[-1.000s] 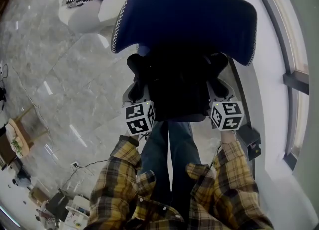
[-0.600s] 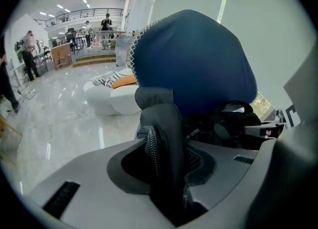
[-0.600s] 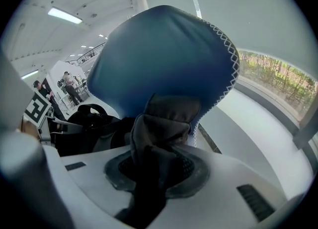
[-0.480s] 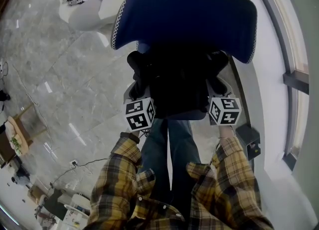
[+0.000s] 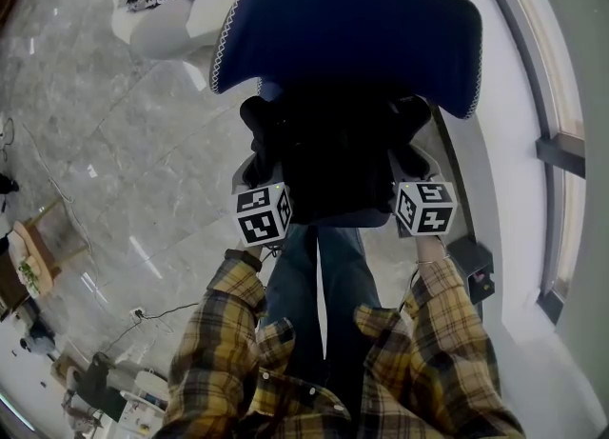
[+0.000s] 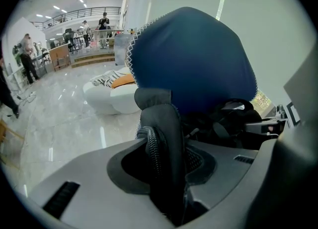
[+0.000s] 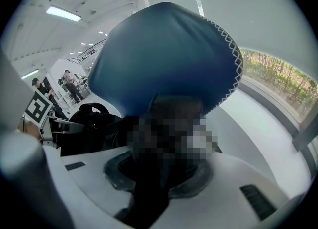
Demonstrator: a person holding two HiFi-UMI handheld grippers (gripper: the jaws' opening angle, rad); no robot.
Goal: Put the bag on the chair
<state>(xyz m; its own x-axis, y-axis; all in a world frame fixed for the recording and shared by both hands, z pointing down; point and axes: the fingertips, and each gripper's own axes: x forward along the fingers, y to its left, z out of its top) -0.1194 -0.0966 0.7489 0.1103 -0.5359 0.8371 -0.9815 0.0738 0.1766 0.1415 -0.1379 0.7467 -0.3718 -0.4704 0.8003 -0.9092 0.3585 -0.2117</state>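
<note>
Left gripper view: bag (image 6: 163, 123) inside gripper (image 6: 166, 162)

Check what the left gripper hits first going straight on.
The left gripper meets the bag strap first: it stands between its jaws, which have just been opening. Behind it, probably the chair back; depth unclear.

Our yellow-brown plaid sleeves (image 5: 224, 323), blue jeans (image 5: 338, 285), pale-grey left gripper (image 6: 171, 146) and right gripper (image 7: 164, 173), each bearing 1 black-and-white cube (image 5: 264, 215).
</note>
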